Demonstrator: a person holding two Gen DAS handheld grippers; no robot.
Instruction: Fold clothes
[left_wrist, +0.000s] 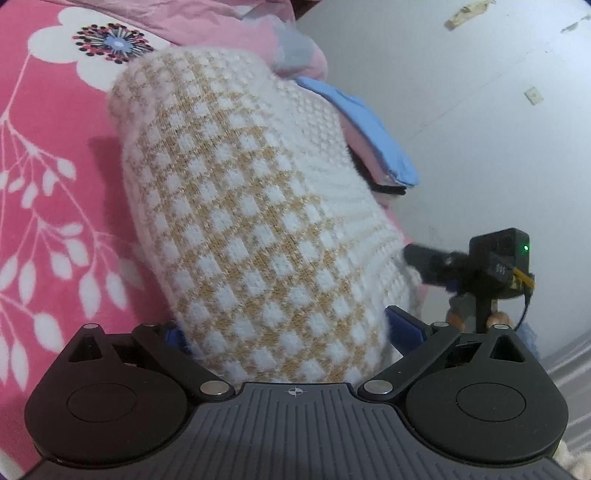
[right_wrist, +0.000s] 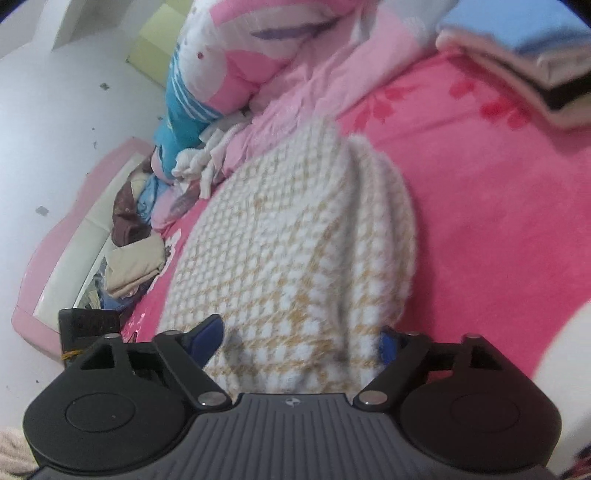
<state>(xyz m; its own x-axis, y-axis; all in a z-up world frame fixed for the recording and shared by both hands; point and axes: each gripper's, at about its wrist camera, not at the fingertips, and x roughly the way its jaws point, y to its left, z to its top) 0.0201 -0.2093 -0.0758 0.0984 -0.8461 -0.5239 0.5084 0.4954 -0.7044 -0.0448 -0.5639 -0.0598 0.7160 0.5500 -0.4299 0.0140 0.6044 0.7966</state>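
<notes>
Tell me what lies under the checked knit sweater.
The checked knit sweater lies on a pink floral bedspread, which shows all around it. The part beneath the sweater is covered, so anything else under it cannot be seen.

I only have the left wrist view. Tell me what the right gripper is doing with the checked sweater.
Observer: The right gripper has its jaws wide apart, and the checked sweater bulges up between them.
Operator: Report what lies beyond the sweater on that side.
Observer: A bundled pink and blue quilt, with a white knitted garment at its foot.
Operator: Check the bed's edge.
Observer: Loose brown and beige clothes are heaped along the pink bed frame.
</notes>
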